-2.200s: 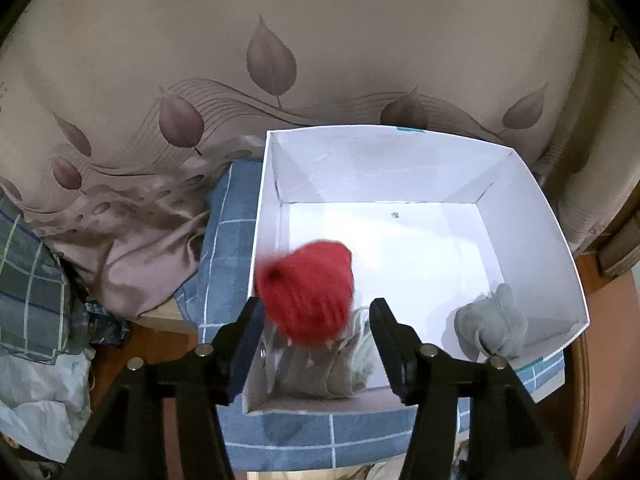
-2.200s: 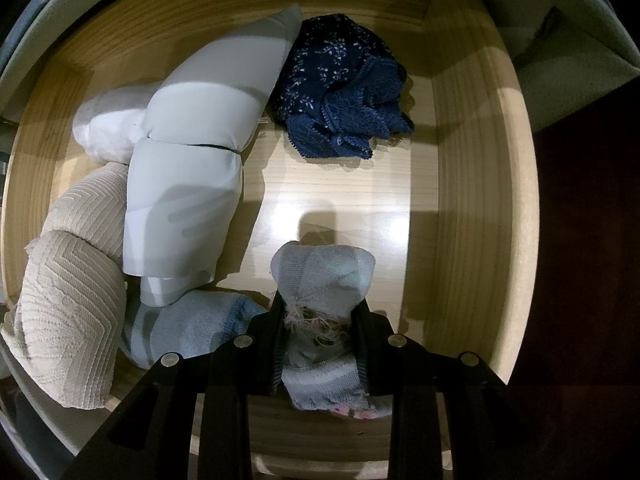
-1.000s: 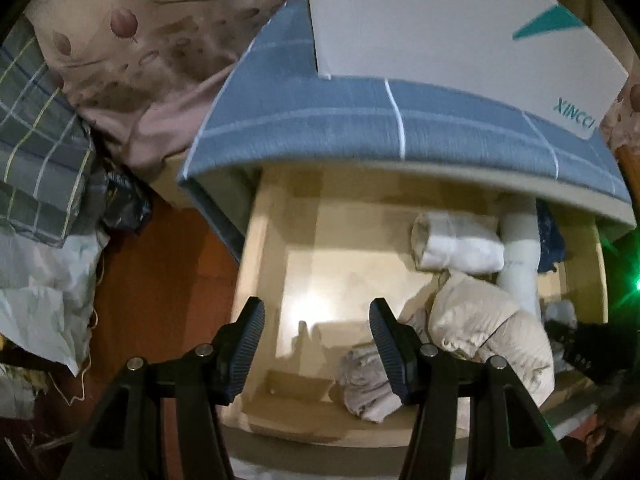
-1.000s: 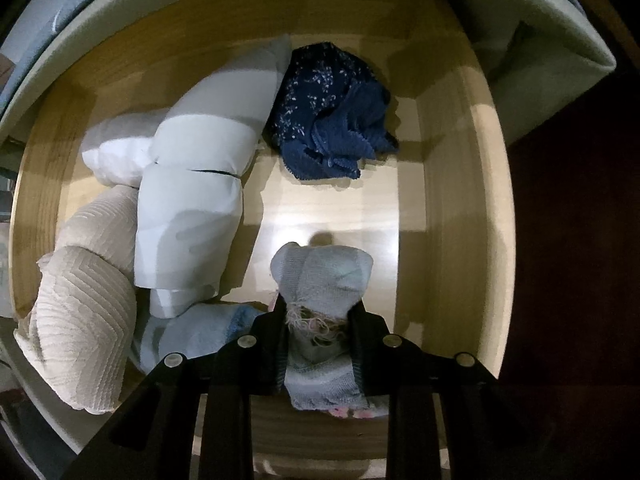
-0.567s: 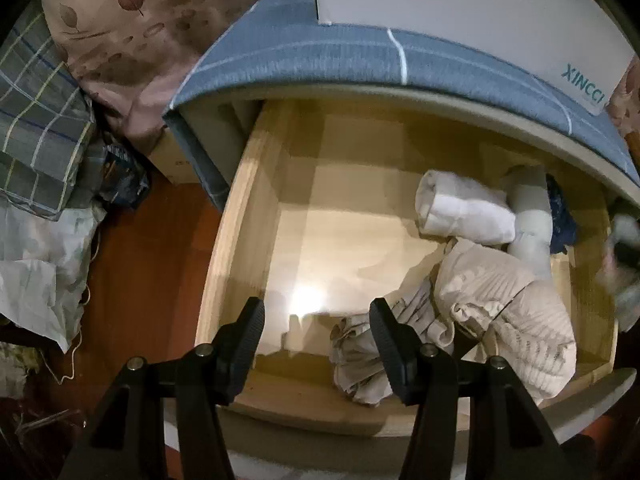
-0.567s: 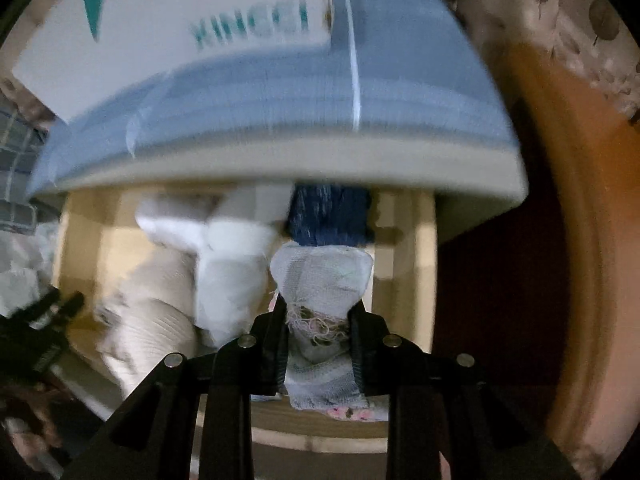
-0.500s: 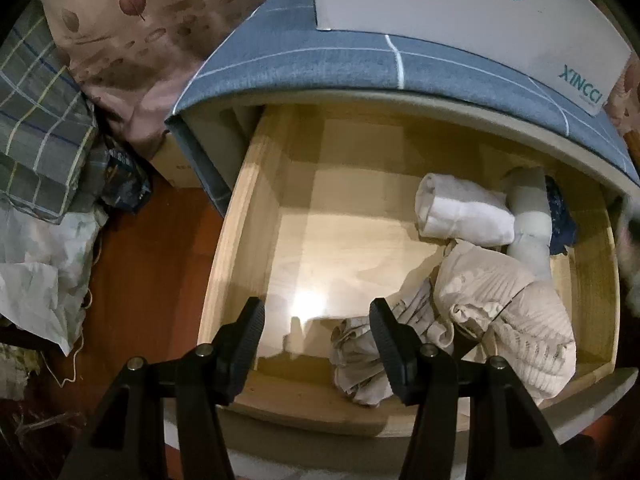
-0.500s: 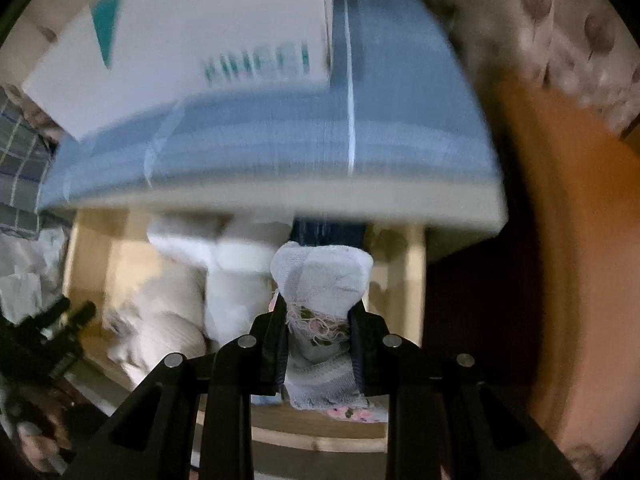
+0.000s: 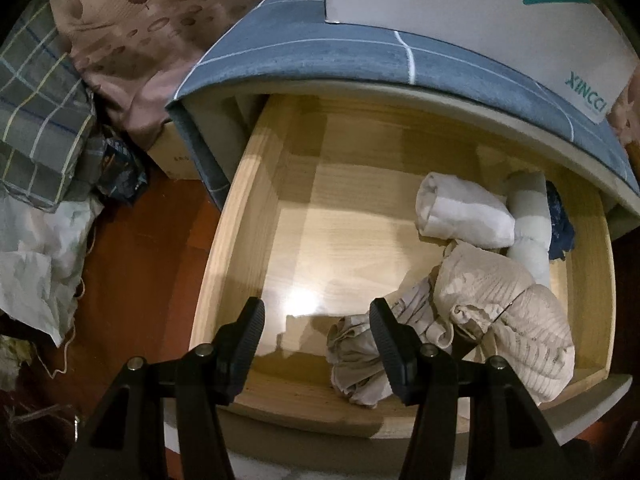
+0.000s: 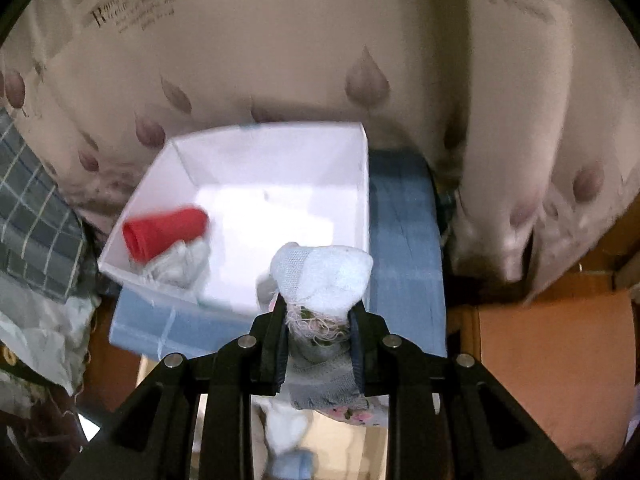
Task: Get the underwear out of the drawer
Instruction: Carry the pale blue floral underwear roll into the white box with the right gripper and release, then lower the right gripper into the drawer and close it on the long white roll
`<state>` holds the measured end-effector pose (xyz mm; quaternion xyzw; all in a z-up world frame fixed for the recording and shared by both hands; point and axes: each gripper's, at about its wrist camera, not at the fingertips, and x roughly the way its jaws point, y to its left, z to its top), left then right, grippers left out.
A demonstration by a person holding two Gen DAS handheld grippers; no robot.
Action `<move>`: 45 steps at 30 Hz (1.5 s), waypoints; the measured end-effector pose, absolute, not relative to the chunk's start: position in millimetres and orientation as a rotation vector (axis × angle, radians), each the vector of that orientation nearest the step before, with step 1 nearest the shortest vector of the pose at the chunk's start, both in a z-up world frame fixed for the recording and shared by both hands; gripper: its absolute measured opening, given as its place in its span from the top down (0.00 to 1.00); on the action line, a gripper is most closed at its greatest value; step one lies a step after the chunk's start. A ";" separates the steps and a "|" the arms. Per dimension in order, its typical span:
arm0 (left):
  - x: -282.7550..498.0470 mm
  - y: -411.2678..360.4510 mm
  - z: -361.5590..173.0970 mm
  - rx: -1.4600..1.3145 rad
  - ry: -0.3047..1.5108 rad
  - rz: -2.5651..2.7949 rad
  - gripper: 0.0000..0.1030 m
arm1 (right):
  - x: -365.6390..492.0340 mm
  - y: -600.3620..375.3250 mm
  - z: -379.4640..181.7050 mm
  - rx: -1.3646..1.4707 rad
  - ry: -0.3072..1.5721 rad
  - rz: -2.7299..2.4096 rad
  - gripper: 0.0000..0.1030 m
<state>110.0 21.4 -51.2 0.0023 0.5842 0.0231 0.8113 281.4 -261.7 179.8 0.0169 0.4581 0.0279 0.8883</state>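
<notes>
The drawer (image 9: 256, 216) is pale wood, smooth and glossy on its floor. The underwear (image 10: 322, 276) between matt black, ribbed fingers (image 9: 390, 344) is thin mesh cloth with frayed threads. The white box (image 10: 362, 184) looks like smooth card.

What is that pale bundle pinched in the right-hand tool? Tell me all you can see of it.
The pale blue-grey underwear is a rolled, soft knit cloth with a mesh-like weave. Its rounded end bulges out past the right gripper, whose two black jaws clamp it from both sides. Frayed pinkish threads hang at the pinch, and a flowered edge shows below. It is held in the air just in front of the white box, touching only the jaws.
</notes>
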 end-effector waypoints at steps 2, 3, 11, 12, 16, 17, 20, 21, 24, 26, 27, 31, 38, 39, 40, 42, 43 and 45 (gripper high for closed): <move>110.8 23.3 -52.0 -0.003 1.252 0.048 0.46 | 300.0 -250.5 180.6 0.024 0.948 0.061 0.77; 111.2 24.0 -52.7 -0.009 1.255 0.045 0.46 | 308.6 -245.6 181.2 0.014 0.951 0.059 0.77; 114.4 27.8 -54.6 -0.040 1.267 0.039 0.46 | 367.7 -225.0 133.3 -0.013 1.085 0.052 0.75; 113.4 26.2 -53.9 -0.041 1.267 0.039 0.46 | 371.3 -222.9 126.8 -0.019 1.100 0.050 0.75; 114.0 25.9 -53.8 -0.048 1.269 0.037 0.46 | 382.5 -216.9 105.2 -0.046 1.141 0.039 0.72; 114.1 25.8 -53.8 -0.049 1.270 0.036 0.46 | 384.3 -216.2 100.9 -0.045 1.148 0.035 0.69; 114.1 26.2 -53.7 -0.055 1.270 0.036 0.46 | 384.8 -216.0 97.7 -0.046 1.145 0.023 0.61; 114.4 25.9 -54.6 -0.054 1.272 0.035 0.46 | 383.6 -216.9 98.4 -0.040 1.137 0.020 0.58; 115.2 25.9 -55.9 -0.055 1.279 0.034 0.46 | 375.2 -218.7 108.1 -0.031 1.114 0.026 0.54; 115.4 25.7 -56.4 -0.061 1.284 0.034 0.46 | 364.0 -221.1 119.3 -0.028 1.098 0.036 0.53; 115.5 25.5 -56.6 -0.062 1.285 0.036 0.46 | 360.3 -222.4 123.1 -0.022 1.094 0.043 0.53; 116.2 25.8 -58.4 -0.067 1.296 0.037 0.46 | 323.7 -226.1 140.9 -0.017 1.092 0.089 0.53; 114.2 27.9 -57.3 -0.082 1.294 0.039 0.46 | 236.7 -230.0 123.1 -0.053 1.168 0.173 0.52; 114.1 27.9 -57.2 -0.081 1.293 0.040 0.46 | 227.2 -231.1 113.5 -0.054 1.186 0.179 0.52; 114.2 28.1 -57.4 -0.079 1.294 0.041 0.46 | 218.5 -231.6 100.4 -0.058 1.212 0.182 0.52; 114.0 27.9 -57.3 -0.077 1.292 0.042 0.46 | 206.1 -232.1 75.2 -0.048 1.256 0.183 0.52; 114.1 28.0 -57.5 -0.076 1.293 0.043 0.46 | 201.9 -231.8 59.1 -0.045 1.285 0.183 0.52; 114.0 28.2 -57.4 -0.080 1.295 0.043 0.46 | 197.0 -230.9 30.4 -0.030 1.328 0.175 0.52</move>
